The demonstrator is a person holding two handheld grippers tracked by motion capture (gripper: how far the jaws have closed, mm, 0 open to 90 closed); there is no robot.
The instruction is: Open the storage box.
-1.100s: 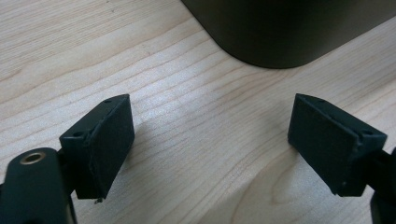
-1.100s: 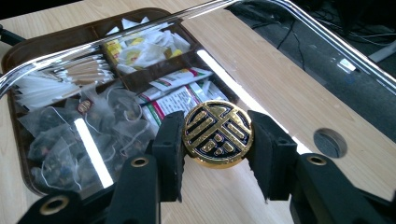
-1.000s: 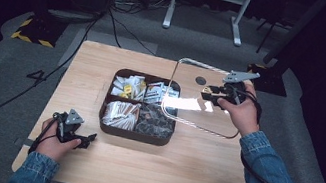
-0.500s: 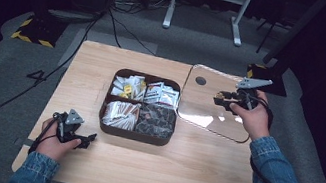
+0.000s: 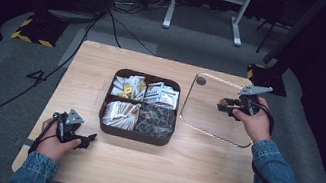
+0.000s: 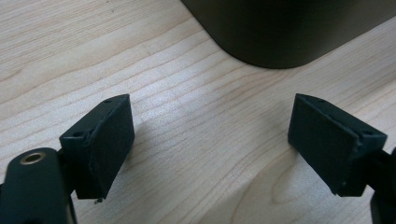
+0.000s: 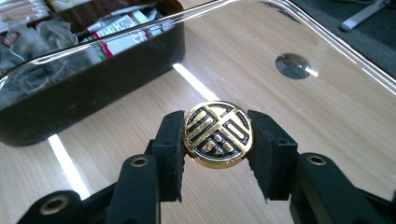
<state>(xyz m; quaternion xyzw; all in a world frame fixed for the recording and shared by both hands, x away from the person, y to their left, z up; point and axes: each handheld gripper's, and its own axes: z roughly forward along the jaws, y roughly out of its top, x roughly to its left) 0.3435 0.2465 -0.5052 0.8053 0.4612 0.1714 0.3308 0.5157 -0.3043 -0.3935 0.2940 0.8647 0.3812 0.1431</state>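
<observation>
The clear lid [image 5: 211, 107] lies to the right of the dark tray [image 5: 134, 135] on the wooden table [image 5: 187, 172], held by its round knob [image 7: 218, 133], a black disc with a raised gold pattern and a gold rim. Nearest the person, the left gripper [image 5: 86, 138] rests on the table by the front left edge, its jaws standing wide apart with bare wood grain between them (in the left gripper view a rounded corner of the tray sits just beyond the jaws). The right gripper [image 5: 223, 104] is clamped on the knob, one black pad pressing on each side of it.

The tray stands at the middle of the table, uncovered, and is split into four compartments. The front left one holds a bundle of pale sticks or sachets [image 5: 120, 112]; the front right one holds dark wrapped pieces [image 5: 157, 119]. The back left one carries white and yellow packets [image 5: 127, 87], and the back right one white packets with red and green print [image 5: 162, 93].

The lid is a transparent rounded square, glossy, with bright reflections along its edge; the wood shows through it. Whether it lies flat on the table or is tilted slightly above it cannot be told. A small dark round mark [image 5: 201, 80] shows through near its far left corner.
</observation>
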